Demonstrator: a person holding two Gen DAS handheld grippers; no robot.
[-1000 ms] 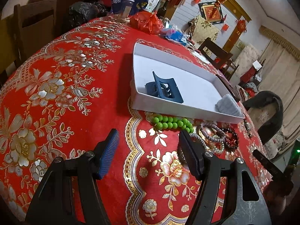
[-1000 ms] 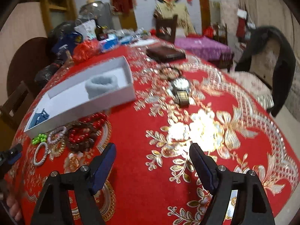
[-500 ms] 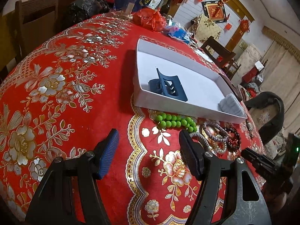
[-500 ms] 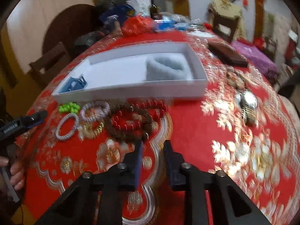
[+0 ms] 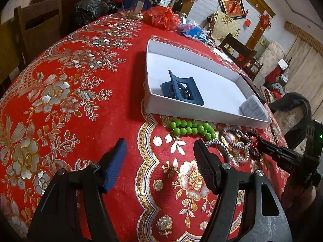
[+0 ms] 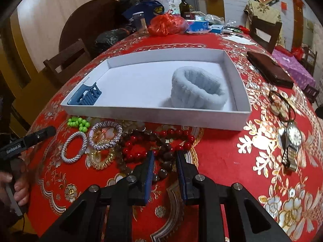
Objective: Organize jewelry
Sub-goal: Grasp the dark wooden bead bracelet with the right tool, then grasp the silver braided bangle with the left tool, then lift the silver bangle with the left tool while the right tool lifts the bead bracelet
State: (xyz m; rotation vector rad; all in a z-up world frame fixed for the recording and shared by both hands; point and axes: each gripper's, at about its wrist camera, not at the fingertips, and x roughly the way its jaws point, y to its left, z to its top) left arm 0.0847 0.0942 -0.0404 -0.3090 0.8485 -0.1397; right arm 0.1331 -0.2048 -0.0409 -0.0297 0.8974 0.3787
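Observation:
A white tray (image 6: 153,117) on the red tablecloth holds a blue hair claw (image 6: 86,95) and a pale blue fabric band (image 6: 198,89). In front of it lie a green bead bracelet (image 5: 191,128), two silver braided bracelets (image 6: 73,148), a gold coil (image 6: 102,158), a red bead bracelet (image 6: 161,143) and a dark brown bead bracelet (image 6: 161,168). My right gripper (image 6: 164,159) is partly closed, its jaws on either side of the dark brown beads; a grip does not show. My left gripper (image 5: 159,152) is open and empty, short of the green beads.
A wristwatch (image 6: 292,141) and a dark bangle (image 6: 280,104) lie right of the tray, a brown wallet (image 6: 269,69) beyond. Bags, a jar and a bottle (image 6: 183,2) crowd the far edge. Wooden chairs (image 6: 66,60) stand around the table.
My right gripper swung left to the bracelet pile, narrowed its jaws and came down over the dark beads. My left gripper stayed open and drifted slightly nearer the green beads.

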